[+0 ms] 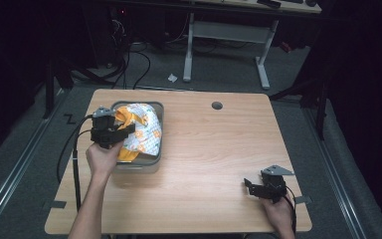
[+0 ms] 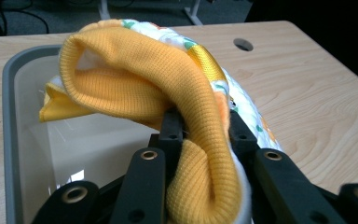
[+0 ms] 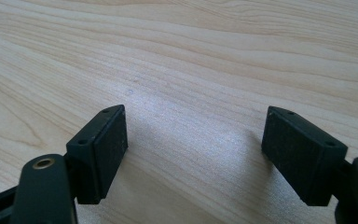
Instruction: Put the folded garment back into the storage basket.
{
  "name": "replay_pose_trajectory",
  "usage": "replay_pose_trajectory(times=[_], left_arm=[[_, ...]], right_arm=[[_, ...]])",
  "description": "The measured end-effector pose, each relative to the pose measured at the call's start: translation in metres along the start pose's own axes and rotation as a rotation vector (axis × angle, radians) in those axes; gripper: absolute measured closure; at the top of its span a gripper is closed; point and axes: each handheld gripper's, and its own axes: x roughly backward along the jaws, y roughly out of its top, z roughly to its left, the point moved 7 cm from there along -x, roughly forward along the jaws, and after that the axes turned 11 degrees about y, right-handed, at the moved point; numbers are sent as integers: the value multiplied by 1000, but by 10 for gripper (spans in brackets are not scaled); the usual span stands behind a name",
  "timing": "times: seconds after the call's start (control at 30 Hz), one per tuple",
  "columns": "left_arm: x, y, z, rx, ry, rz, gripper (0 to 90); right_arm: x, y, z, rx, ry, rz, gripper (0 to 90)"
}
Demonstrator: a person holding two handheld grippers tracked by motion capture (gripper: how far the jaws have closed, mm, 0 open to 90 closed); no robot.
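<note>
We see the left claw (image 2: 200, 126) pinching cloth (image 2: 135, 79) over the bin (image 1: 156, 162); right claw (image 3: 193, 154) spread at the desk's (image 1: 214, 149) right corner

Overhead faces table (image 1: 214, 149) (gripper cameras sit close).

A small garment (image 1: 140, 130) is sitting bunched up in a grey plastic tub (image 1: 157, 160) at the left side of the wooden table (image 1: 214, 164). It is white with an orange and green print outside and plain orange knit inside. It is spilling up over the tub's rim, and a fold of its orange lining is lying pinched between the left gripper's (image 2: 200, 126) jaws.
</note>
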Motion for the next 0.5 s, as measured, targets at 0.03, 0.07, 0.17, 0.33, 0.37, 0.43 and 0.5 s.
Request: replay_pose_trajectory(times=[0.03,0.07,0.17,0.33,0.37,0.43,0.5], left_arm=[[-6,-2,0,-5,3,13,732],[-6,-2,0,-5,3,13,732],[-16,-7,2,-12,7,41,732],[-23,-12,6,-19,9,57,731],[-28,-15,10,-23,19,72,731],[-33,-17,13,-32,38,89,731],[-38,-19,14,-35,46,103,731]], right_arm=[[0,0,0,1,0,0,227],[0,0,0,1,0,0,227],[0,0,0,0,0,0,227],[0,0,0,0,0,0,227],[0,0,0,1,0,1,227],[0,0,0,0,0,0,227],[0,0,0,2,-1,-1,227]])
